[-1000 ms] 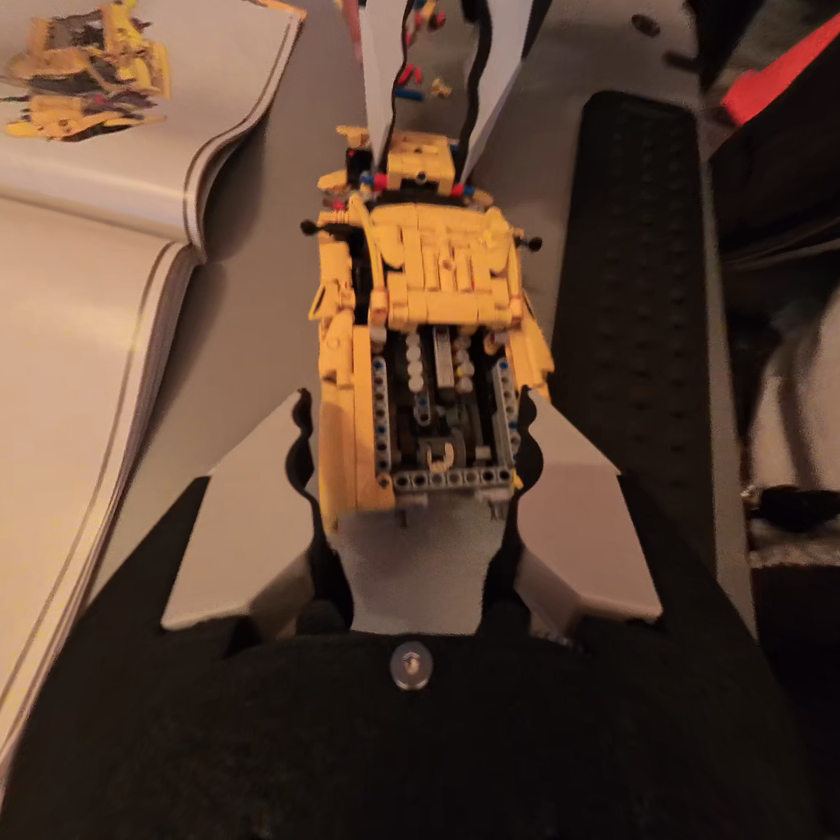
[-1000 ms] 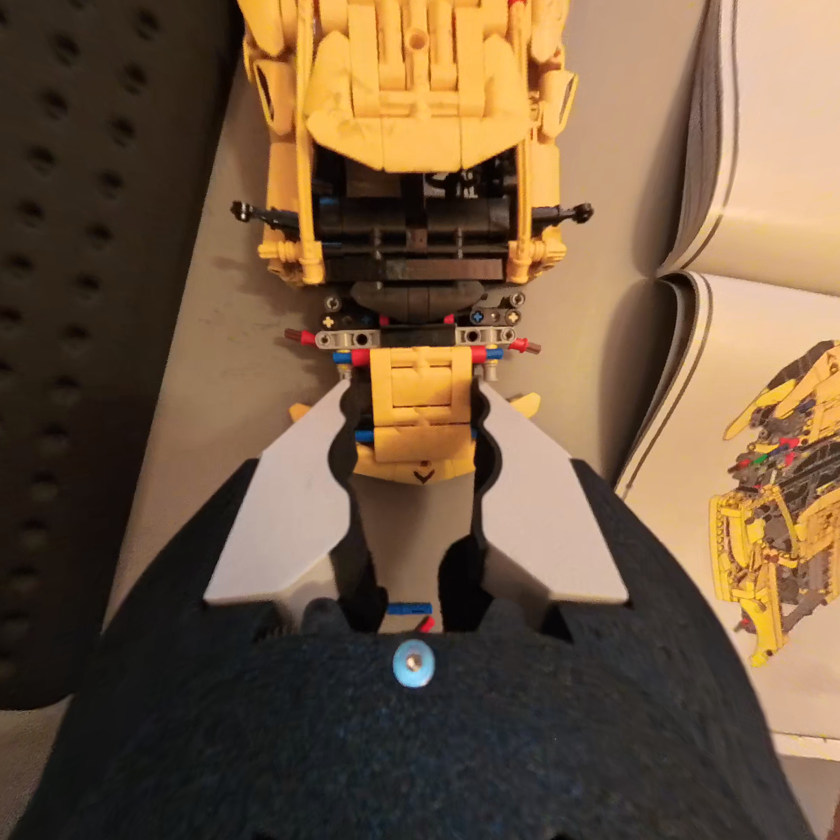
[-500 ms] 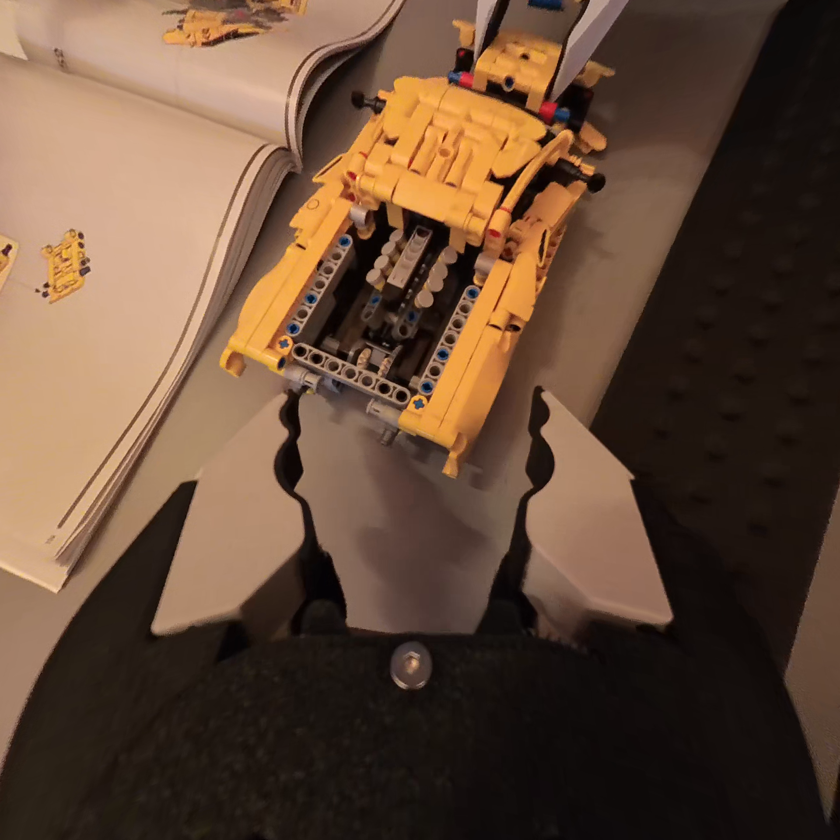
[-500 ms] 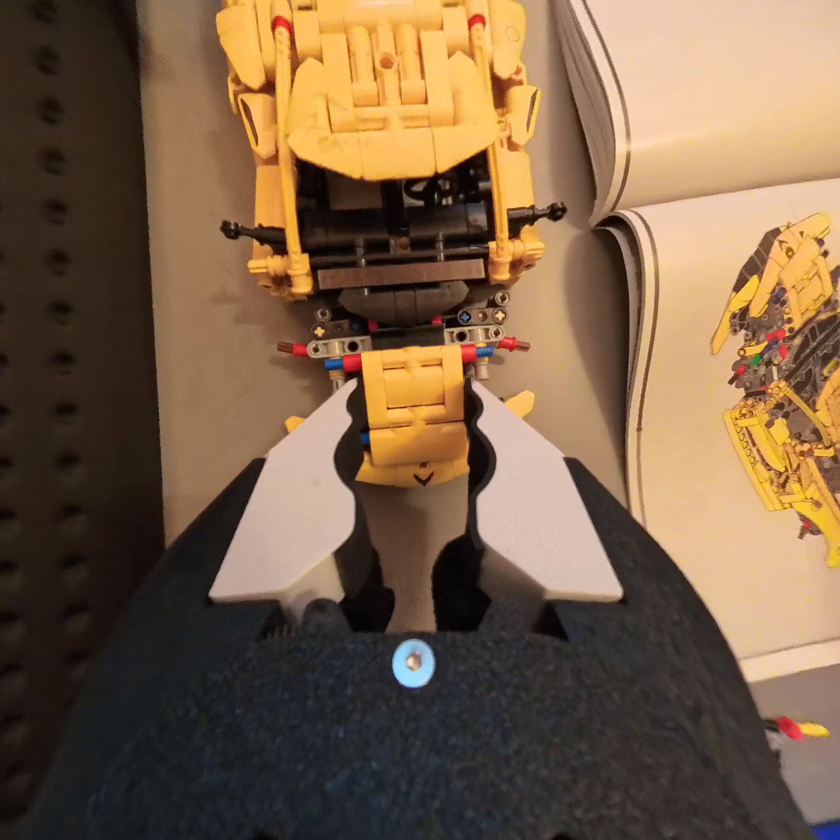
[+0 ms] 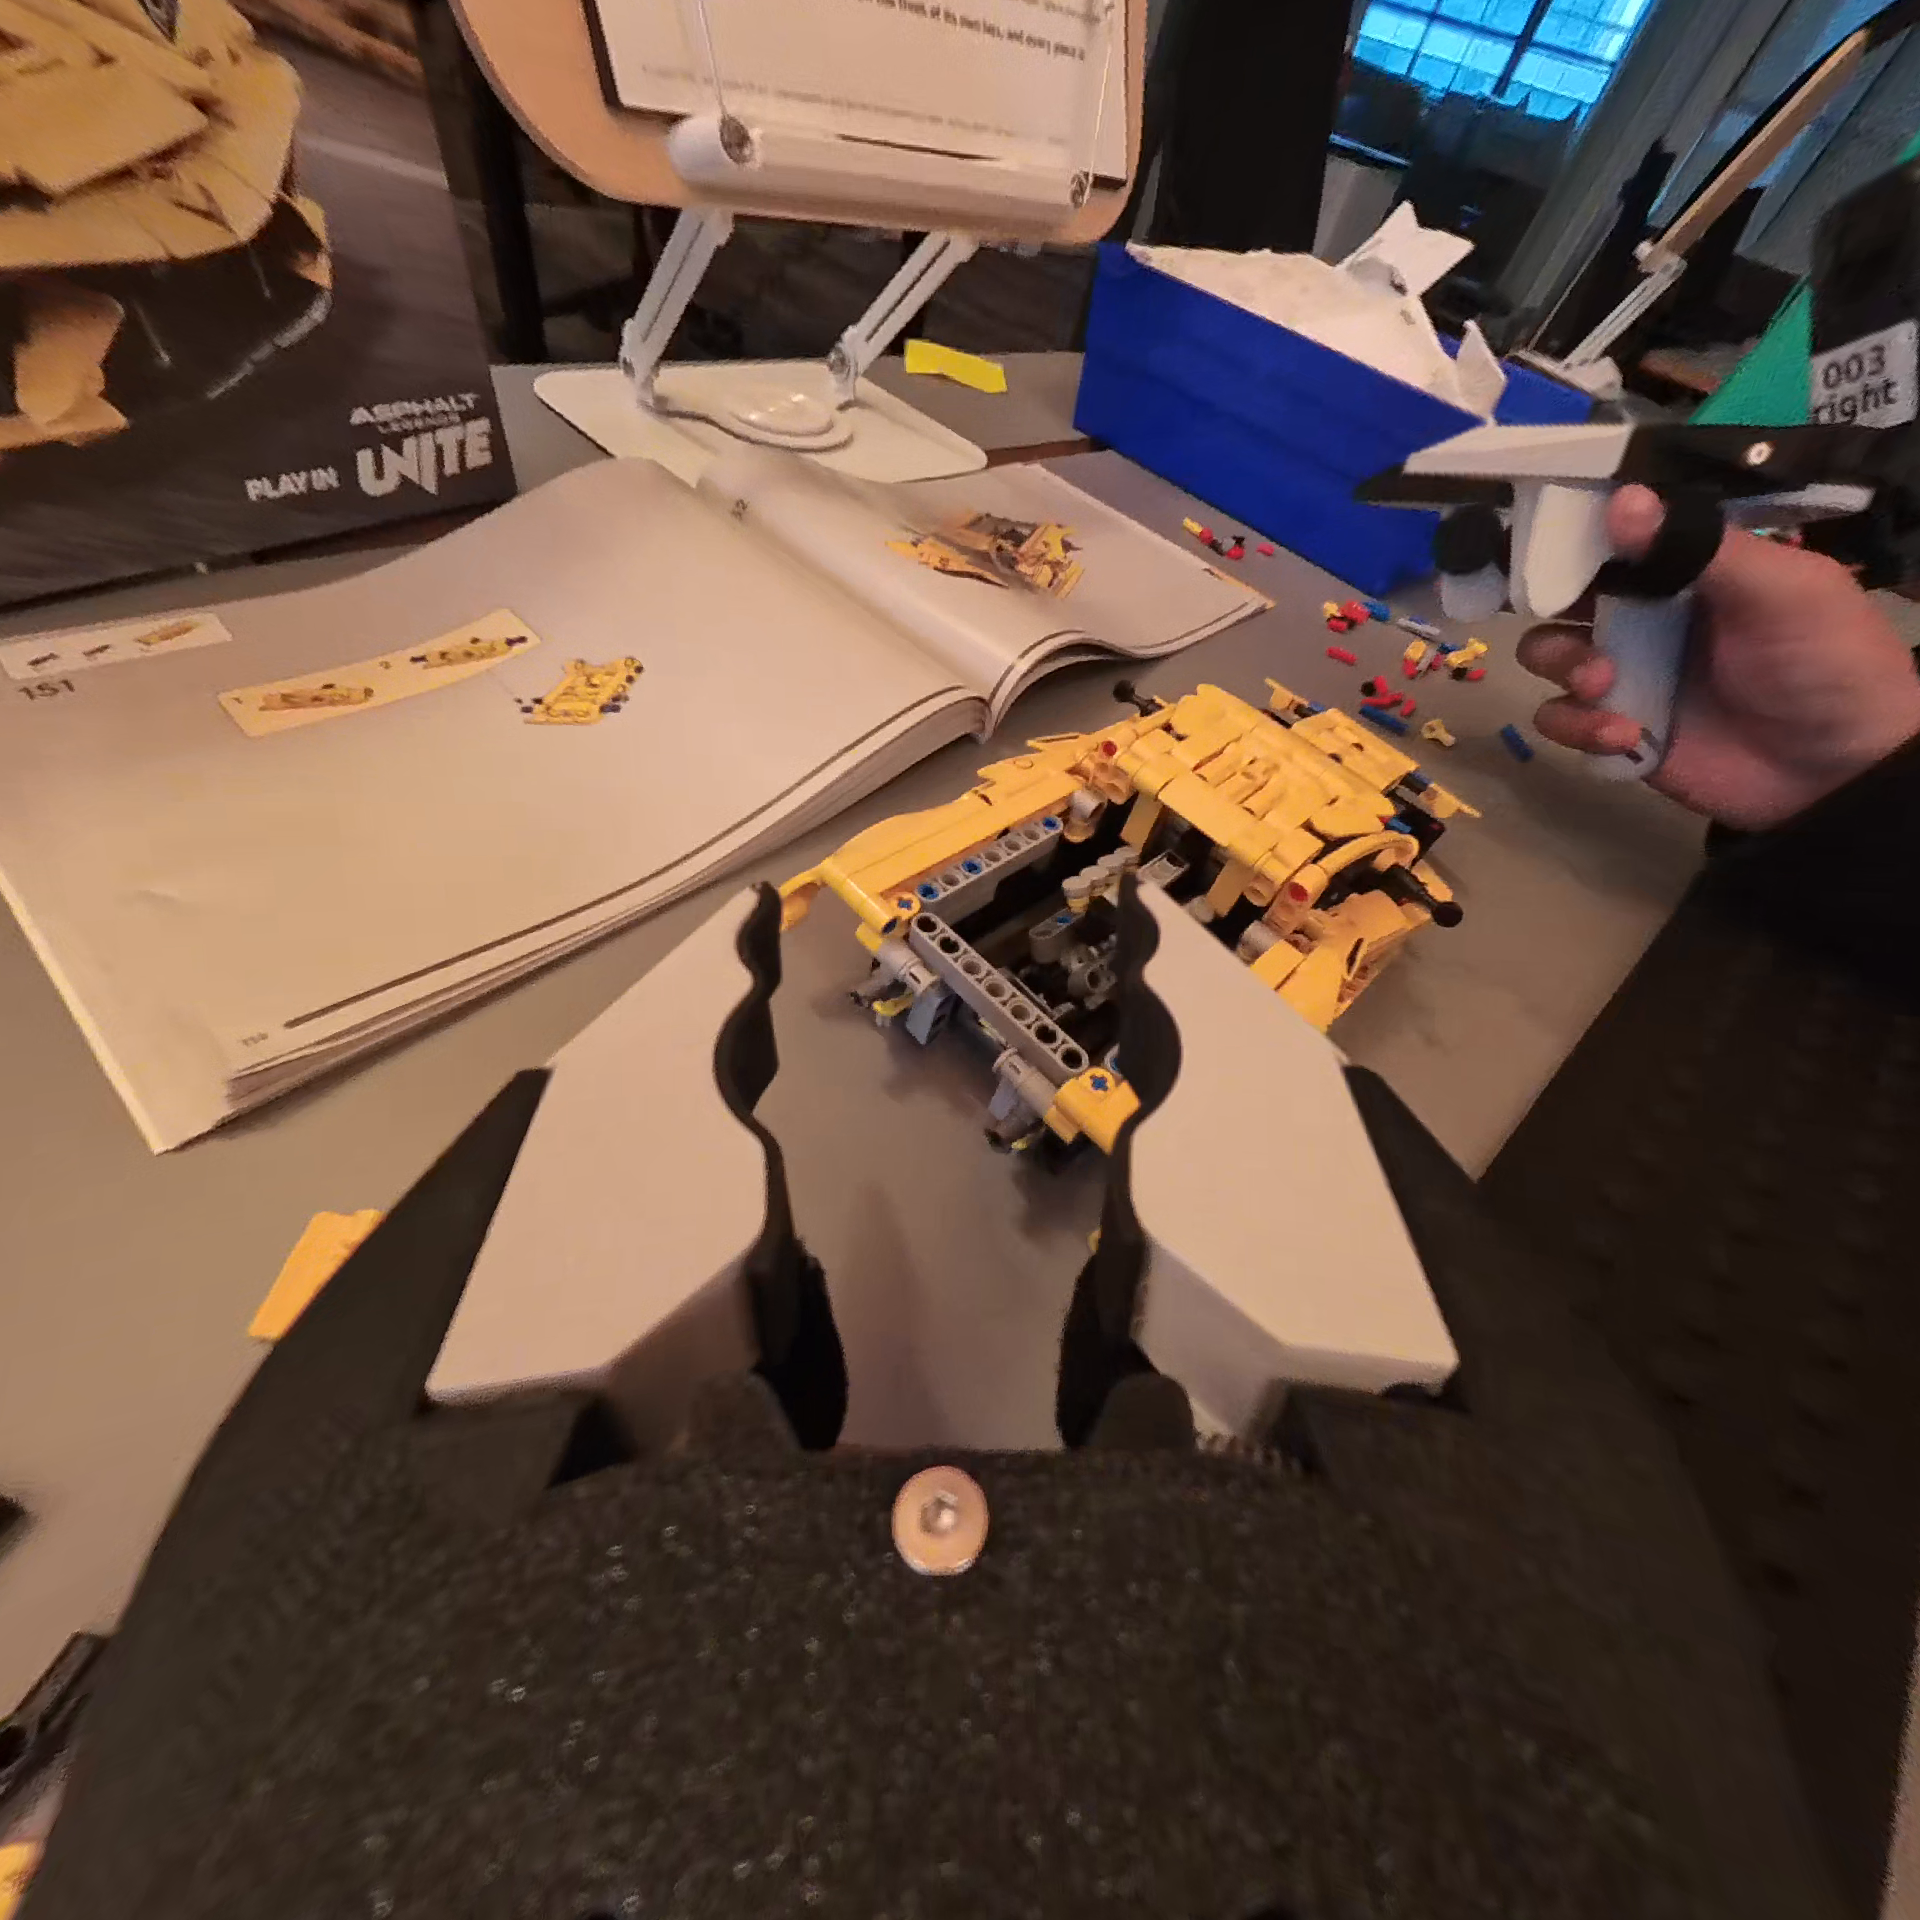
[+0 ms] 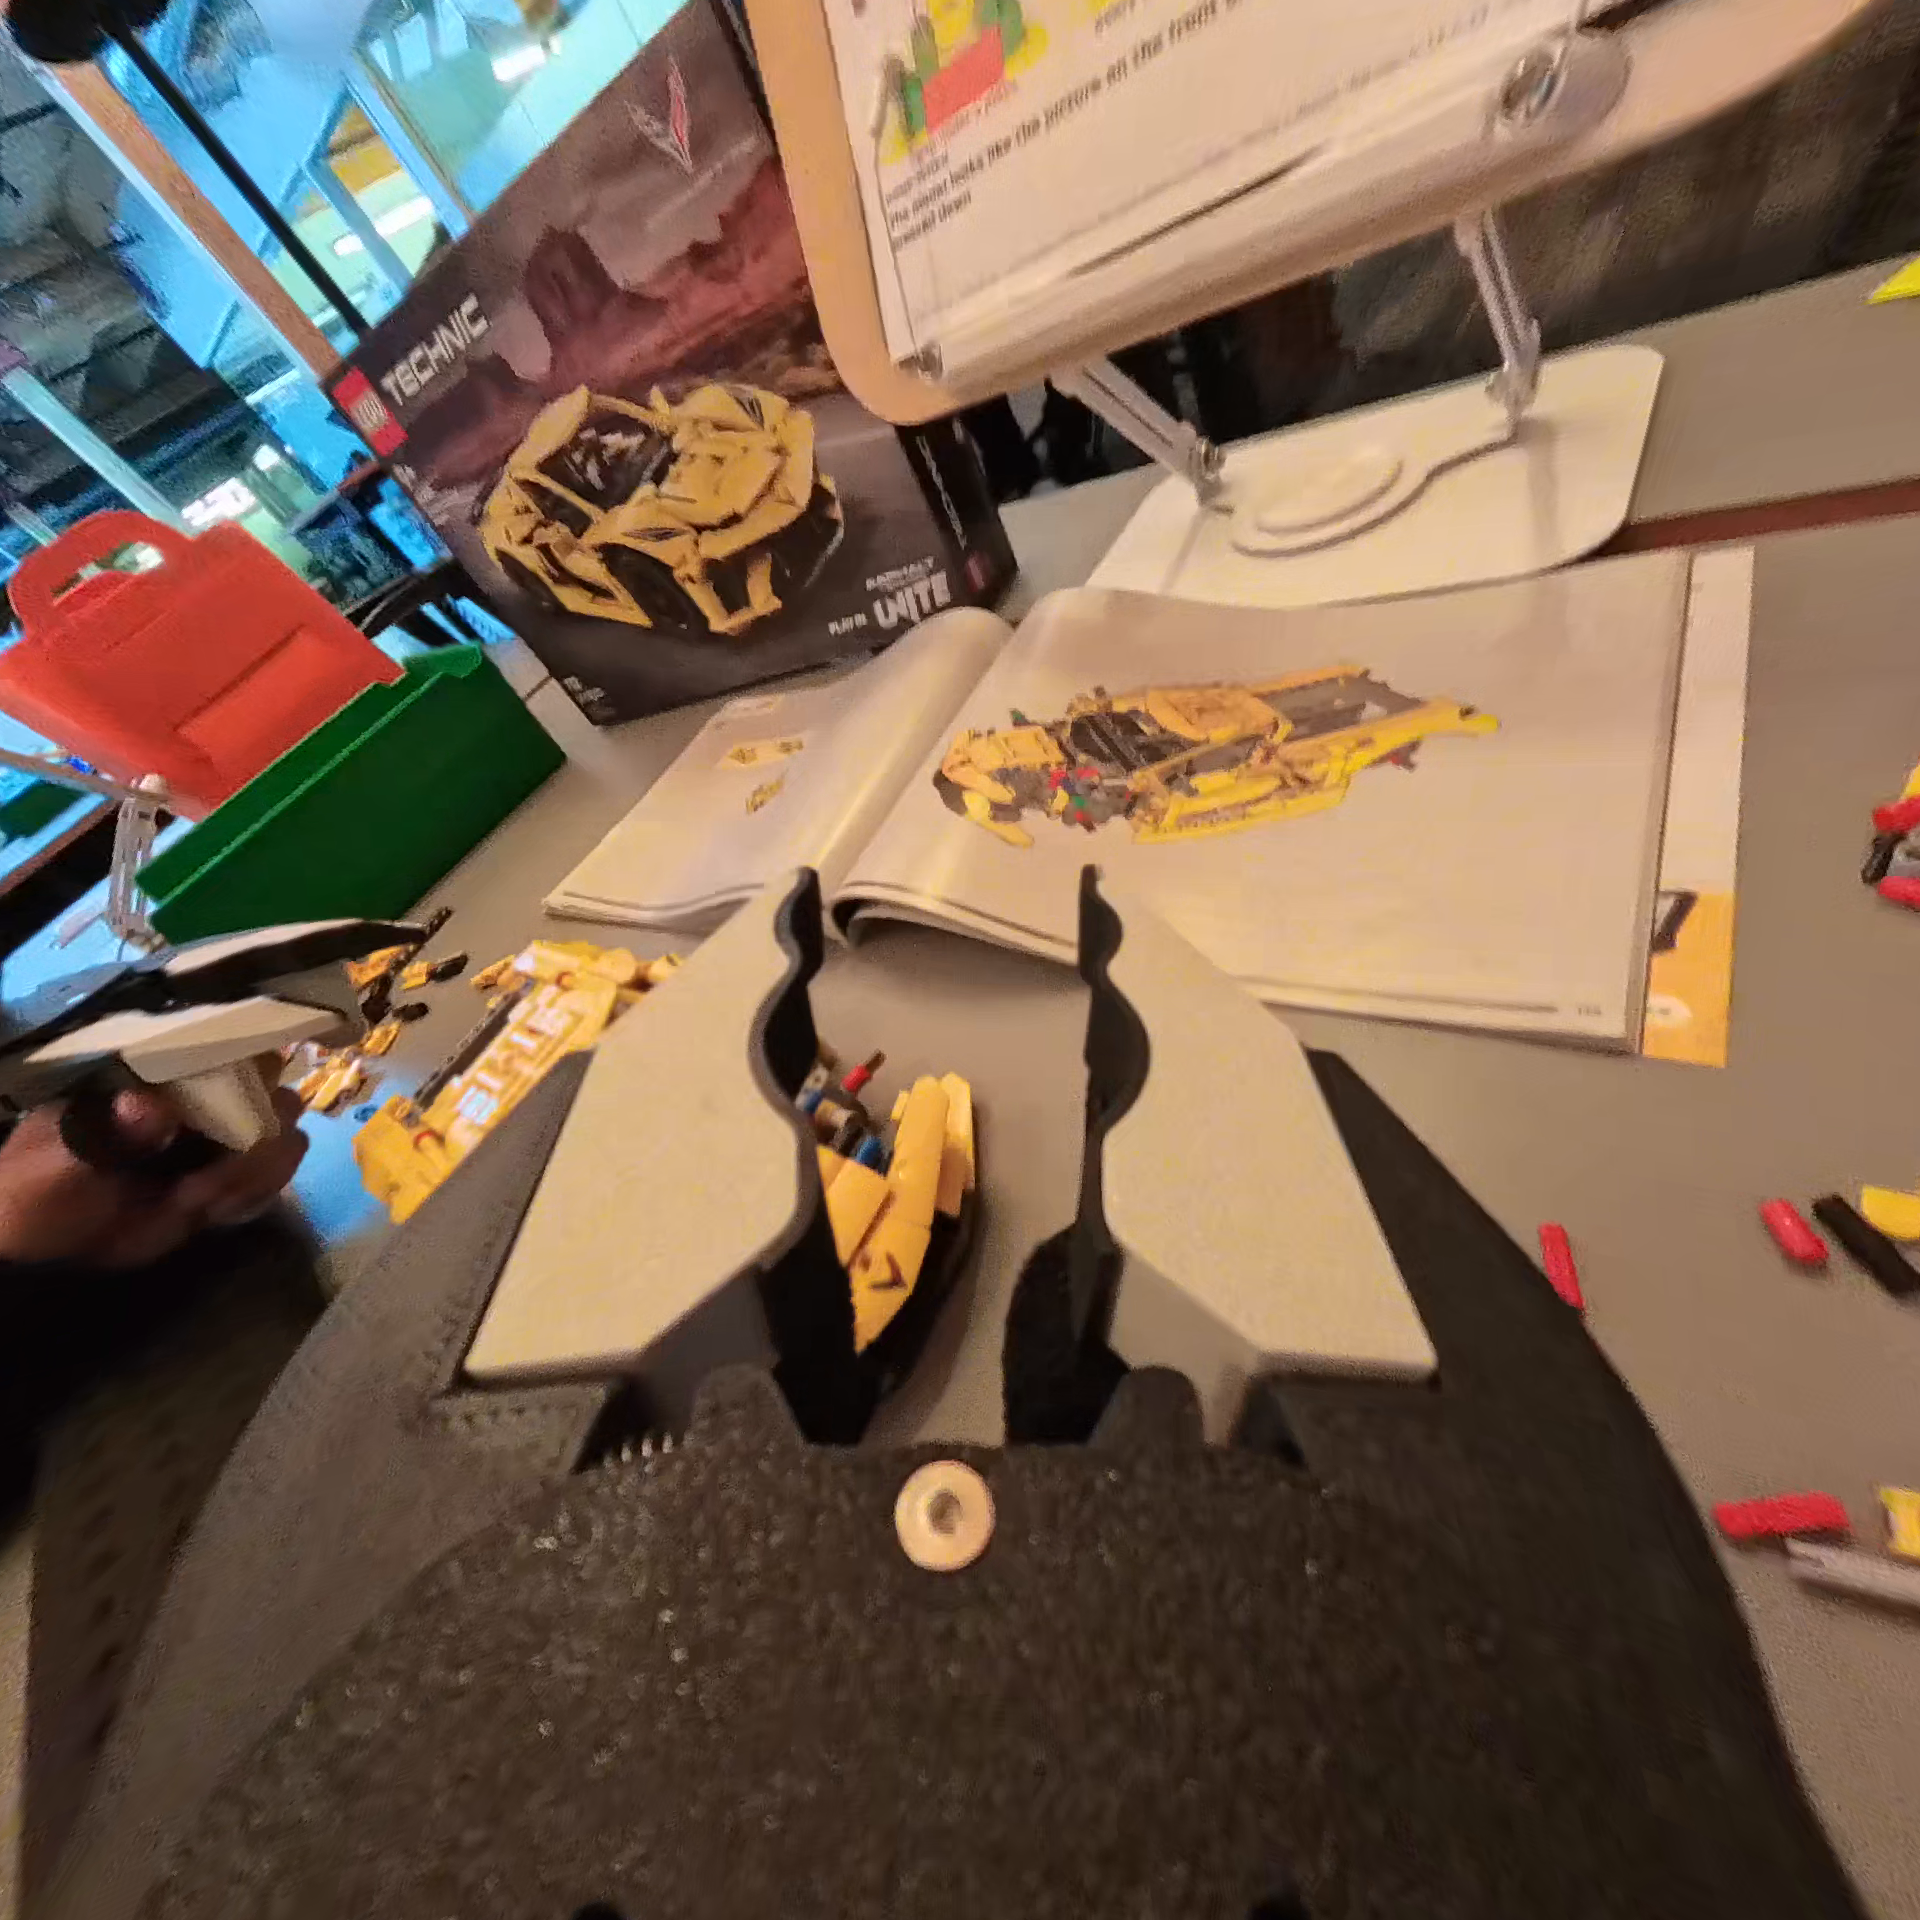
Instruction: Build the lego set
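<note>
Both grippers have let go and lifted away from the yellow car (image 5: 1143, 883), which sits on the table (image 5: 135, 1299). Left gripper (image 5: 945, 935) hangs spread, nearer, at its open rear end. Right gripper (image 6: 945, 914) looks spread and probably empty above the nose.

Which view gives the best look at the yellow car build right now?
Left wrist view. The yellow car build sits whole on the table, just past the open left gripper. In the right wrist view the right gripper covers most of it; only its nose and a blurred side show.
</note>
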